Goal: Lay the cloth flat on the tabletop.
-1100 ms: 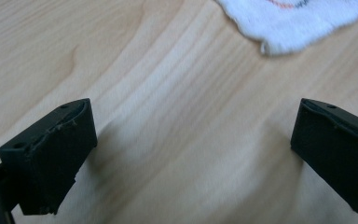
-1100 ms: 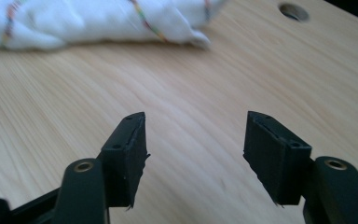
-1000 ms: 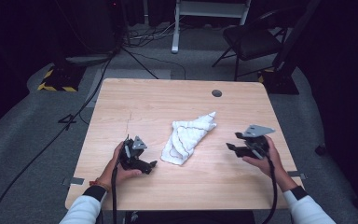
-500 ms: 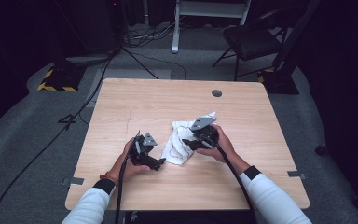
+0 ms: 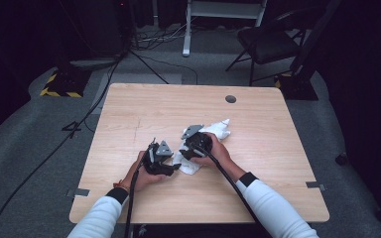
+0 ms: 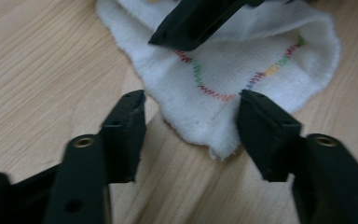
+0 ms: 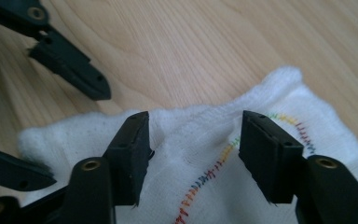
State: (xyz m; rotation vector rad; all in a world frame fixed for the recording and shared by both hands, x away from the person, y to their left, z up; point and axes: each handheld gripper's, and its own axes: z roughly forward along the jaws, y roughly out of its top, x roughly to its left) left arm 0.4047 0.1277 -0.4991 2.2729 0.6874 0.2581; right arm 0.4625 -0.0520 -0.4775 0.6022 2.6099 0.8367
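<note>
Cloth (image 5: pixel 213 133), white, frame centre on table (image 5: pixel 129 106): left gripper (image 6: pixel 191 123) and right gripper (image 7: pixel 193 140) both spread, unclenched, over it; grasping apparently next, needing closure on edges.

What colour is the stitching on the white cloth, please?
Multicoloured zigzag stitching on the cloth, clearest in the left gripper view.

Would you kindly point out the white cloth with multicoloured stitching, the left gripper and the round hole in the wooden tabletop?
White cloth with multicoloured stitching (image 6: pixel 223 70): left gripper view, on the stitched middle.
Left gripper (image 6: pixel 191 135): left gripper view, midway between its open fingertips.
Round hole in the wooden tabletop (image 5: pixel 230 99): high view, on its centre.
</note>
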